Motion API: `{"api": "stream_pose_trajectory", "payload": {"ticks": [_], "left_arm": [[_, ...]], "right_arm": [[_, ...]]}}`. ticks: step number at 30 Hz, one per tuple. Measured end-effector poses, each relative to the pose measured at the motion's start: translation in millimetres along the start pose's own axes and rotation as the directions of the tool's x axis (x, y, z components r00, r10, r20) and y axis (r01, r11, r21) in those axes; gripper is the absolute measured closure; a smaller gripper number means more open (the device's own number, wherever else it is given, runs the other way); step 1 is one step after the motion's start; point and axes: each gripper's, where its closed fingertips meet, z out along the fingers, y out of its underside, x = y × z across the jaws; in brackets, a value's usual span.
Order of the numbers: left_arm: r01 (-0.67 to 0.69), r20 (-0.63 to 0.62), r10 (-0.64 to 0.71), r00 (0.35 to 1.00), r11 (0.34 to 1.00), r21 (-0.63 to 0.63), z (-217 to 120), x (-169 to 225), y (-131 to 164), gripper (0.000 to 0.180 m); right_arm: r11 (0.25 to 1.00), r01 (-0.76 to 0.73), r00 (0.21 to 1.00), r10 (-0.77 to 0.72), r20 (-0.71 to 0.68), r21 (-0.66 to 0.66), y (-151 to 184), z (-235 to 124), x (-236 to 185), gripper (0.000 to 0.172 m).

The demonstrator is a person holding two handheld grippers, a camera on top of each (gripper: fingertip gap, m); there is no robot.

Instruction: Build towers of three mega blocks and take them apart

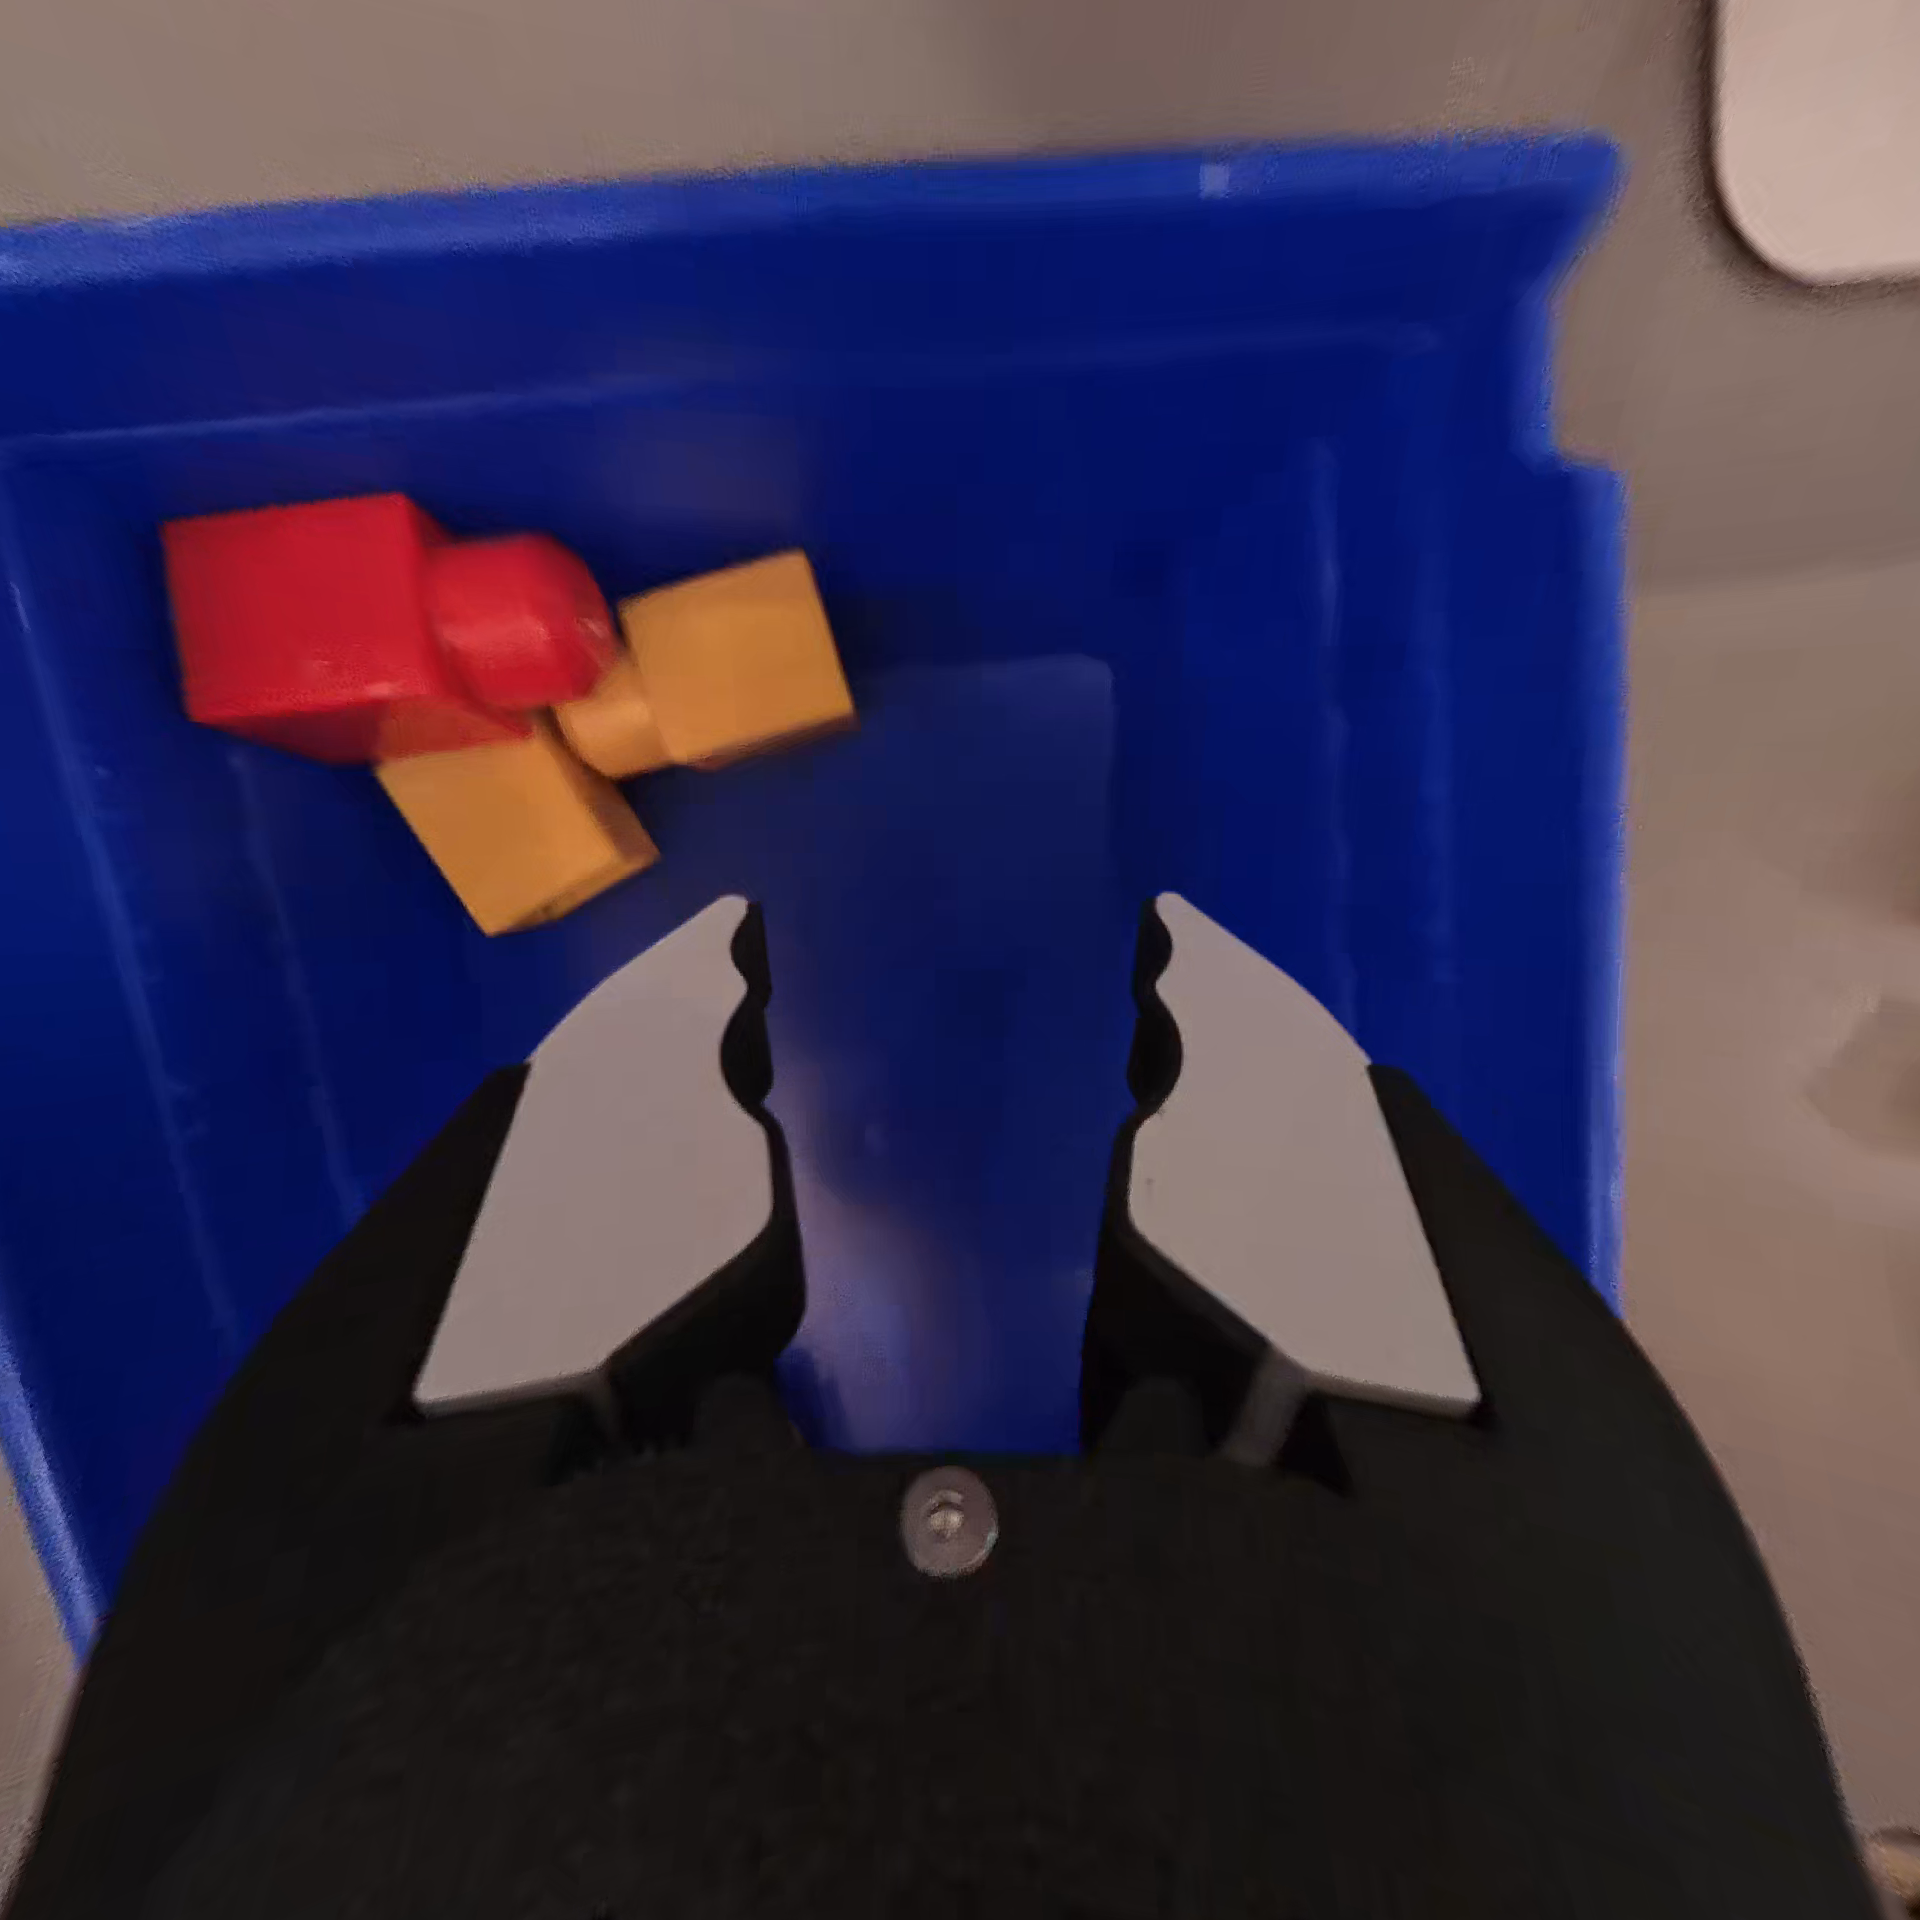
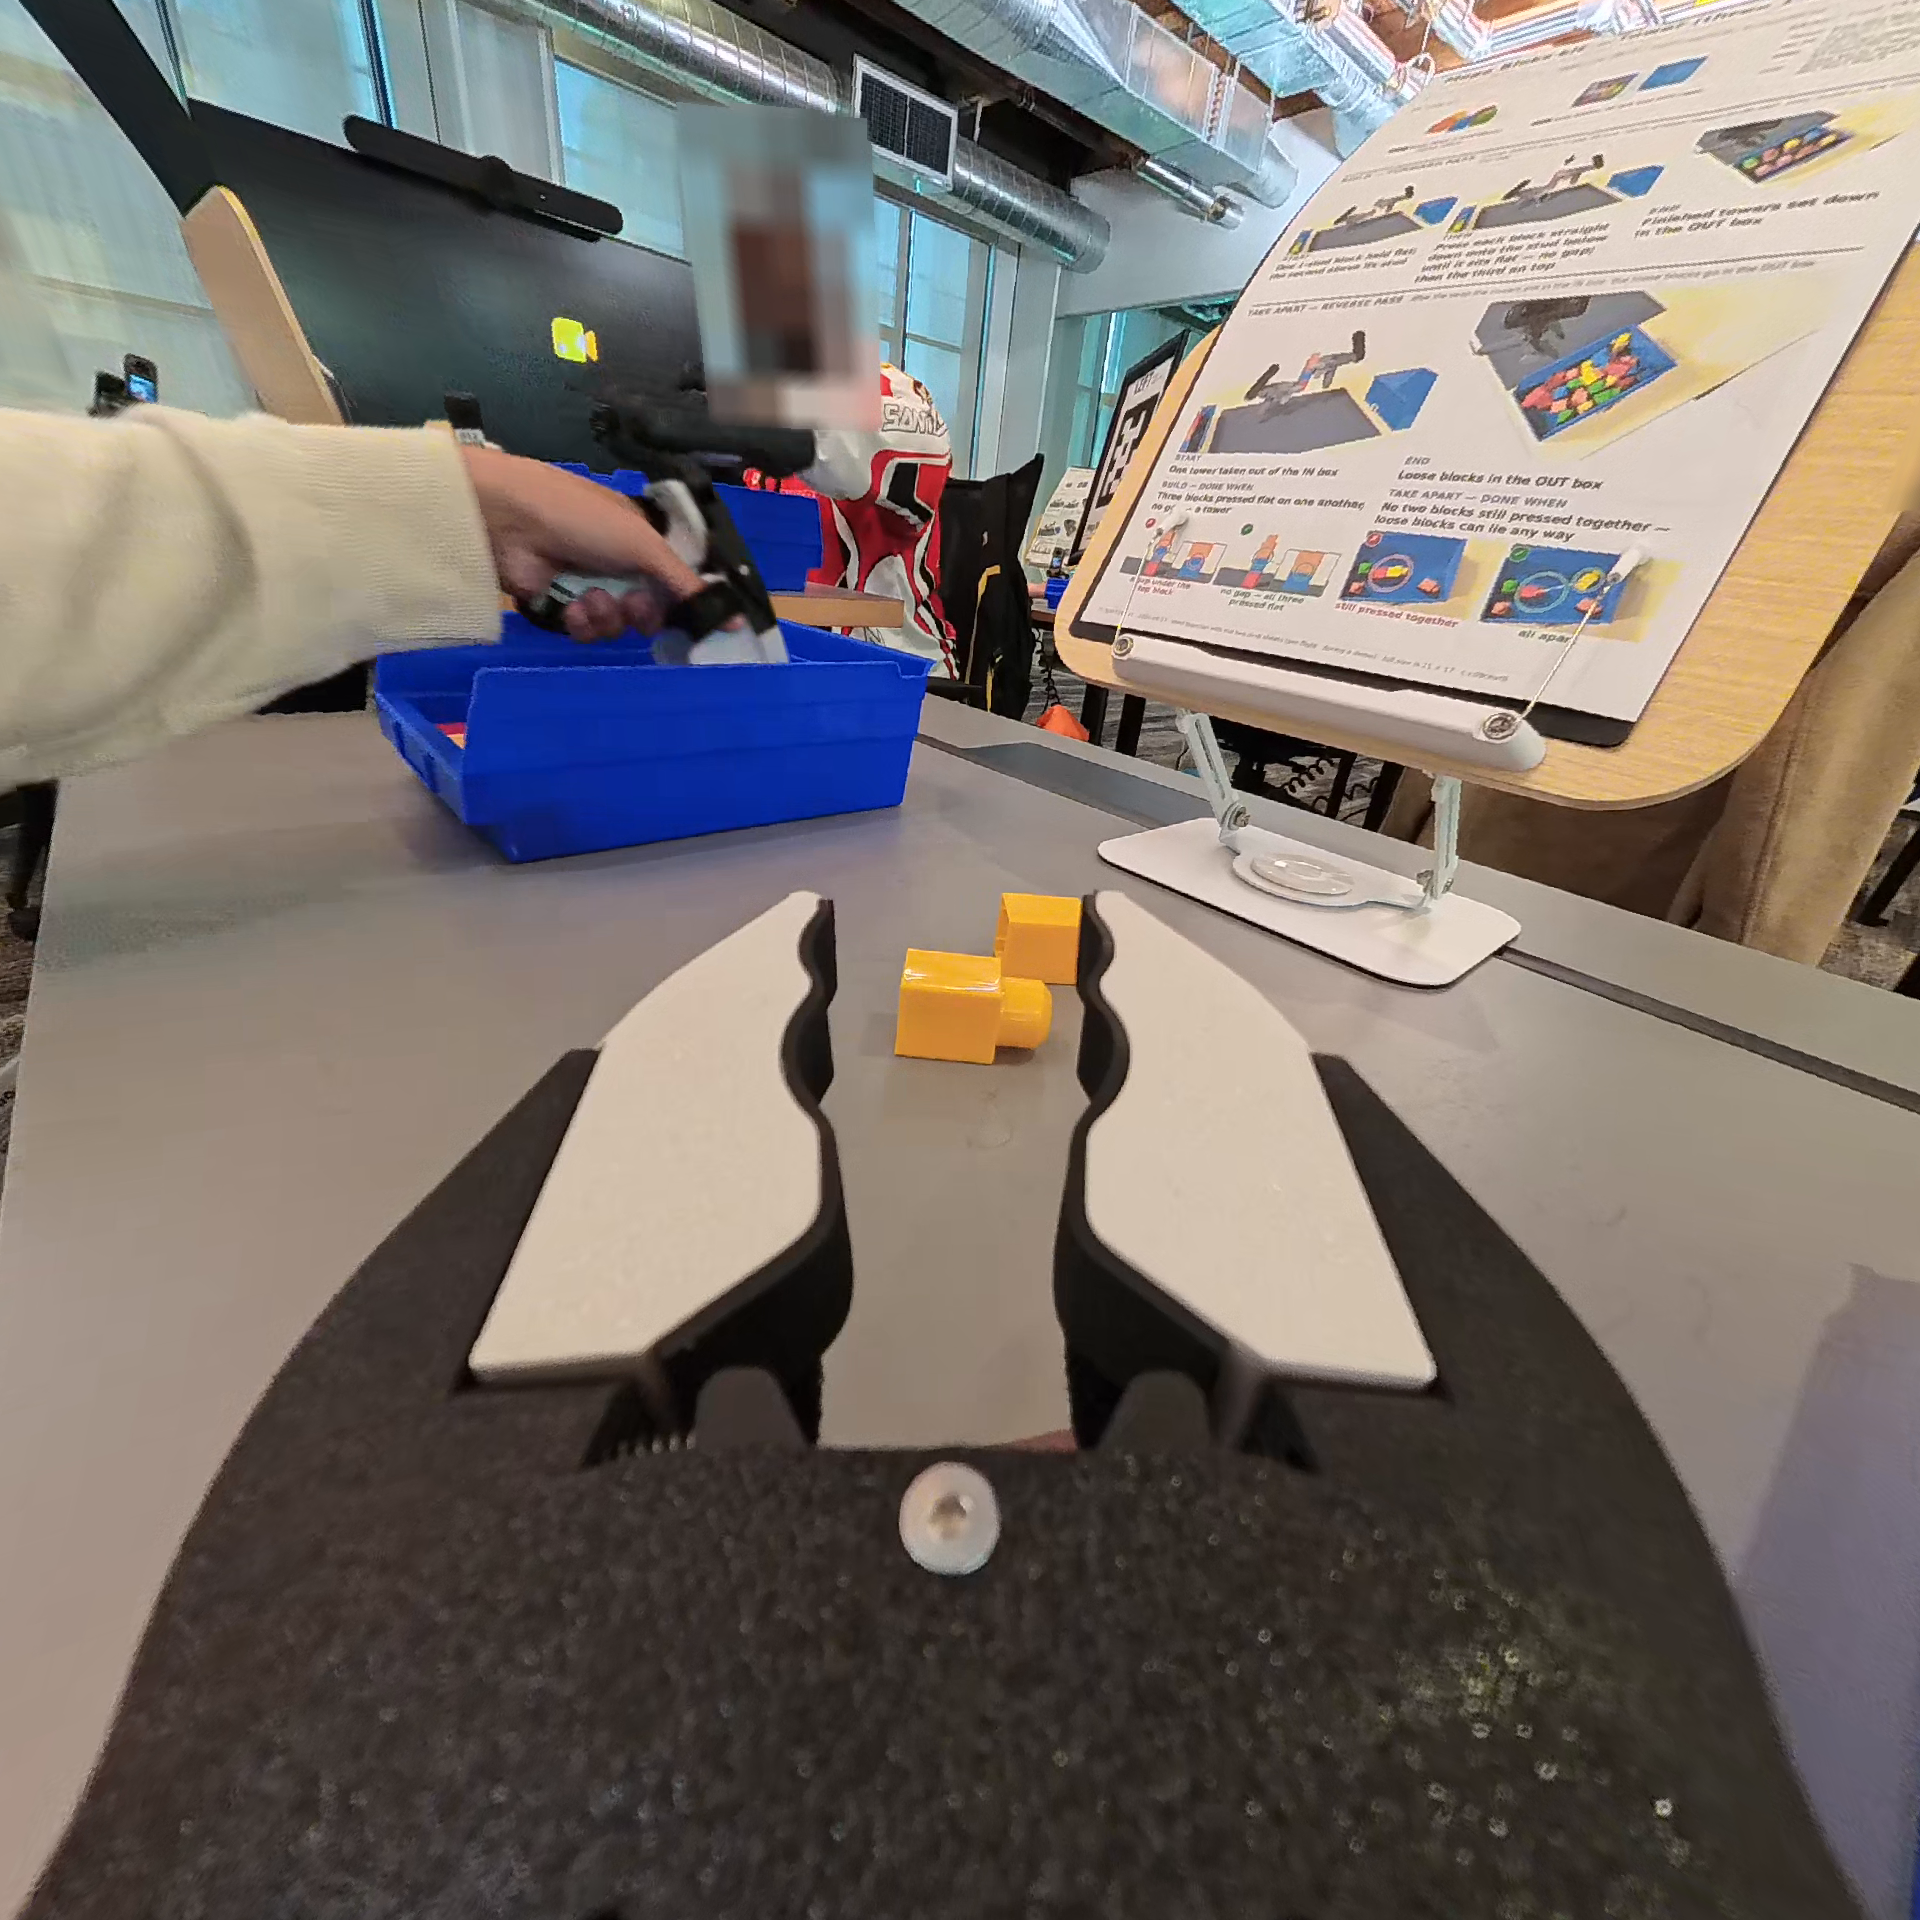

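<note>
In the left wrist view my left gripper (image 1: pixel 954 914) is open and empty over the floor of a blue bin (image 1: pixel 1039 312). A red block (image 1: pixel 301 613) and two yellow blocks (image 1: pixel 738 655) (image 1: pixel 509 831) lie loose in a heap at the bin's left, apart from my fingers. In the right wrist view my right gripper (image 2: pixel 956 914) is open, low over the grey table (image 2: pixel 312 987). Two yellow blocks lie on their sides there: the near one (image 2: pixel 951 1006) between my fingertips with gaps on both sides, the far one (image 2: pixel 1039 935) close by the right fingertip. The left gripper (image 2: pixel 722 649) also shows over the bin (image 2: pixel 665 748).
A tilted board with an instruction sheet (image 2: pixel 1507 364) stands on a white base (image 2: pixel 1309 894) at the table's right. The base's corner shows beyond the bin (image 1: pixel 1818 135). A person's sleeve and hand (image 2: pixel 260 561) reach in from the left. Chairs and another blue bin stand behind.
</note>
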Motion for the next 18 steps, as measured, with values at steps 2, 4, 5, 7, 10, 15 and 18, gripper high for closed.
{"api": "stream_pose_trajectory", "payload": {"ticks": [2, 4, 5, 7, 10, 15, 18], "left_arm": [[0.087, 0.004, -0.087, 0.996, 0.996, -0.028, 12.9, -13.5, -13.8, 0.114], [0.141, 0.007, -0.141, 0.99, 0.988, -0.063, 23.2, -24.0, -20.4, 0.114], [0.156, 0.021, -0.155, 0.988, 0.984, -0.085, 27.5, -29.1, -21.0, 0.113], [0.153, 0.054, -0.148, 0.987, 0.984, -0.094, 33.2, -37.5, -25.0, 0.11], [0.125, 0.084, -0.118, 0.989, 0.989, -0.084, 36.4, -42.4, -30.7, 0.113], [0.08, 0.146, -0.065, 0.987, 0.992, -0.098, 44.2, -46.4, -27.6, 0.112], [0.057, 0.183, -0.033, 0.983, 0.99, -0.131, 55.1, -49.6, -20.3, 0.114]], "right_arm": [[1.0, 0.002, 1.0, -0.002, 0.001, 0.001, -0.1, -0.2, -0.4, 0.127], [1.0, 0.004, 1.0, -0.004, 0.003, 0.001, -0.1, -0.1, -0.8, 0.127], [1.0, 0.005, 1.0, -0.005, 0.004, 0.001, -0.1, -0.1, -1.0, 0.127], [1.0, 0.006, 1.0, -0.006, 0.007, 0.001, -0.1, -0.1, -1.6, 0.127], [1.0, 0.01, 1.0, -0.01, 0.013, -0.001, 0.0, 0.3, -3.0, 0.127], [1.0, 0.019, 1.0, -0.019, 0.018, -0.004, 0.4, 0.9, -5.0, 0.127], [1.0, 0.019, 1.0, -0.019, 0.018, -0.006, 0.6, 1.1, -5.1, 0.127]]}}
